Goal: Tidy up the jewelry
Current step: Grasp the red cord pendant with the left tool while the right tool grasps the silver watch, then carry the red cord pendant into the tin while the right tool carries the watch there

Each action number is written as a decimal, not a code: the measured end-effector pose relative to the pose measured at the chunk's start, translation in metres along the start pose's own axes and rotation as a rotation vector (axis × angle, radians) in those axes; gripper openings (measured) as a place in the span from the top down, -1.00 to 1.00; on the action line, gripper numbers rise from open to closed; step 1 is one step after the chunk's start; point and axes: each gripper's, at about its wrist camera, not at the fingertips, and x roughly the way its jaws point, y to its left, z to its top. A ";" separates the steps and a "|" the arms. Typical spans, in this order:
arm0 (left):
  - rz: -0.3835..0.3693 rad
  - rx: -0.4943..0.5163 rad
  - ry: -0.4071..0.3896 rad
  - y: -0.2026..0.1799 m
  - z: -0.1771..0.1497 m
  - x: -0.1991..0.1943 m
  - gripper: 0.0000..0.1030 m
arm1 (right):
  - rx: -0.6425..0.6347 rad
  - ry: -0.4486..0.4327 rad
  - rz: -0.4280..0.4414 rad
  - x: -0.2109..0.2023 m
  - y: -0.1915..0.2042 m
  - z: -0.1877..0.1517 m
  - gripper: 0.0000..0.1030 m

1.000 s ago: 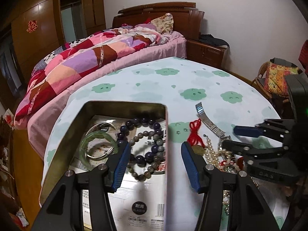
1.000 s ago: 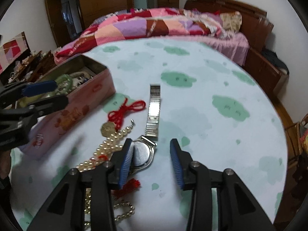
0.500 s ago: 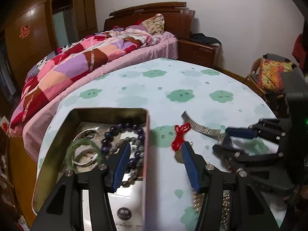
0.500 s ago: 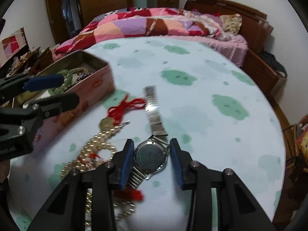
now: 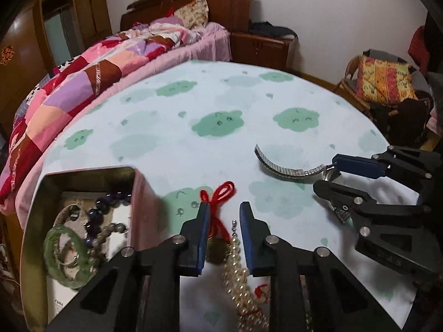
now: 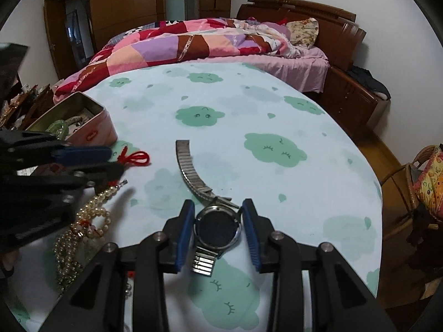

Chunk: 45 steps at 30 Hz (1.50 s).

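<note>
My left gripper [image 5: 223, 207] hovers over the red cord pendant [image 5: 220, 193] and its gold coin [image 5: 218, 251]. Its jaws are closing with cord and coin between them, and the pads do not press either. My right gripper [image 6: 218, 207] is closing too, both pads against the case of the silver watch [image 6: 217, 228]. The watch's strap [image 5: 282, 170] curves away across the tablecloth. A pearl necklace [image 6: 94, 213] lies heaped by the pendant. The pink tin [image 5: 83, 171] at the left holds a green bangle [image 5: 63, 254] and dark bead bracelets [image 5: 102, 207].
The round table [image 6: 249, 110] has a pale cloth with green clouds. A bed with a patchwork quilt [image 6: 180, 47] runs along its far side. A wicker chair with a patterned cushion [image 5: 384, 83] stands off the right edge. The tin is near the table's left rim.
My left gripper has swung right, from over the tin to over the red cord pendant, and its jaws have narrowed. The right jaws have closed in around the watch, which has turned, bending its strap.
</note>
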 end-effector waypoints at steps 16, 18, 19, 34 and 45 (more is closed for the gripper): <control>-0.007 -0.007 -0.013 -0.003 -0.001 -0.006 1.00 | -0.011 -0.046 0.048 -0.009 0.002 0.001 0.28; -0.007 -0.006 -0.033 -0.002 -0.001 -0.014 1.00 | 0.000 -0.053 0.051 -0.010 0.000 0.000 0.28; -0.006 -0.007 -0.040 -0.001 -0.001 -0.016 1.00 | 0.002 -0.056 0.051 -0.011 0.000 0.000 0.28; 0.011 -0.047 -0.159 0.014 -0.002 -0.062 1.00 | -0.064 -0.098 0.044 -0.029 0.025 0.011 0.28; 0.049 -0.085 -0.240 0.041 -0.004 -0.100 1.00 | -0.135 -0.164 0.070 -0.047 0.052 0.037 0.28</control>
